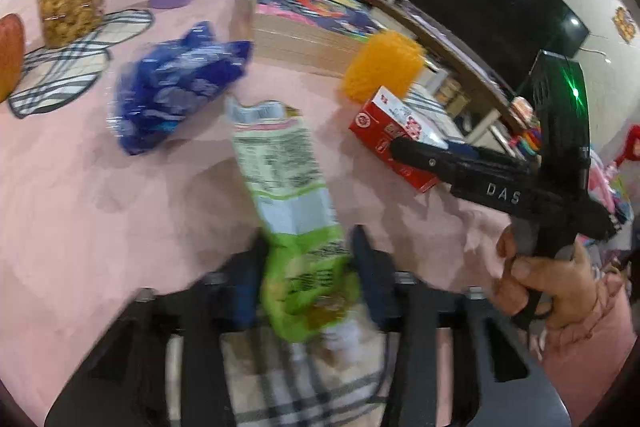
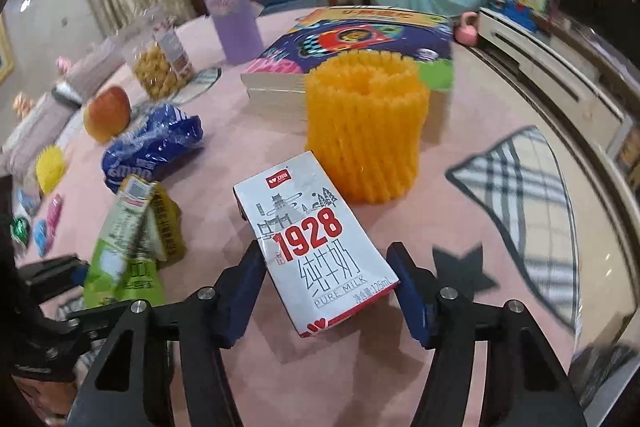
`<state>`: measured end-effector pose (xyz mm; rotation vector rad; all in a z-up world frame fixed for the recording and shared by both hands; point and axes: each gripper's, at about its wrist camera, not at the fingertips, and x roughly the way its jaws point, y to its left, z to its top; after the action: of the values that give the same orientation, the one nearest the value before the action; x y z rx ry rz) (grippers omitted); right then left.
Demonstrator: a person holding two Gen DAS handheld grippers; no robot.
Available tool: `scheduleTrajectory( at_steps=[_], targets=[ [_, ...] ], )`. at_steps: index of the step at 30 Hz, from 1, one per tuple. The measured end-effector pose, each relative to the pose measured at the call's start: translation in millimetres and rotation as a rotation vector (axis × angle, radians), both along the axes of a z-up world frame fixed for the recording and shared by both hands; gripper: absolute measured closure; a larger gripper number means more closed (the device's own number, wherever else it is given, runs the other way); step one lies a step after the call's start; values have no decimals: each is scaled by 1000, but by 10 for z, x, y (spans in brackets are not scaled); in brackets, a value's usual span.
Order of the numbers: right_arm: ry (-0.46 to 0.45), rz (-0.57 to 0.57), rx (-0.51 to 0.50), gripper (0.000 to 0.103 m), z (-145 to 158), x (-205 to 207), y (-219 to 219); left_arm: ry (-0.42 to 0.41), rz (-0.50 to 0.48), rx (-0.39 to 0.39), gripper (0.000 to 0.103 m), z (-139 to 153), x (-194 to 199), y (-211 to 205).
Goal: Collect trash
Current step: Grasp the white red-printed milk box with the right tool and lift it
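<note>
My left gripper is shut on a green and white snack wrapper, which sticks out forward over the pink table. The wrapper also shows in the right wrist view. My right gripper is around a white and red "1928" milk carton lying on the table, its blue fingers at both sides; the right finger stands slightly apart from the carton. A crumpled blue wrapper lies further back, also in the right wrist view.
An orange foam net sleeve stands behind the carton, with a box, a purple cup, a snack jar and an apple beyond. Plaid mats lie on the table. Small items sit at the left edge.
</note>
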<state>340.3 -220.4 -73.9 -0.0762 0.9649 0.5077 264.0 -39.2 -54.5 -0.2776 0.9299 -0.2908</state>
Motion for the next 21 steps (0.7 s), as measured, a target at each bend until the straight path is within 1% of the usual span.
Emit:
scheduleTrajectory(
  at_steps=[2,6,10,14,21],
  targets=[
    [-5,-44,31,42,36,-131,-95,-19,-6,43,72,48,-28,-89],
    [4,-135,116,42,128,-397,-332,-18,-29,12,73,98,-108,-158],
    [2,-229,207,42,229,-722,-614,-30,-56,3,73,163,-214,-253],
    [-10,-291,251,42,337,-997,-817,-45,-99,-9,73,255,-310,-417],
    [-35,-374,277,42,474,-1388,-1157,-52,-193,-15,73,340,-507,-846]
  ],
)
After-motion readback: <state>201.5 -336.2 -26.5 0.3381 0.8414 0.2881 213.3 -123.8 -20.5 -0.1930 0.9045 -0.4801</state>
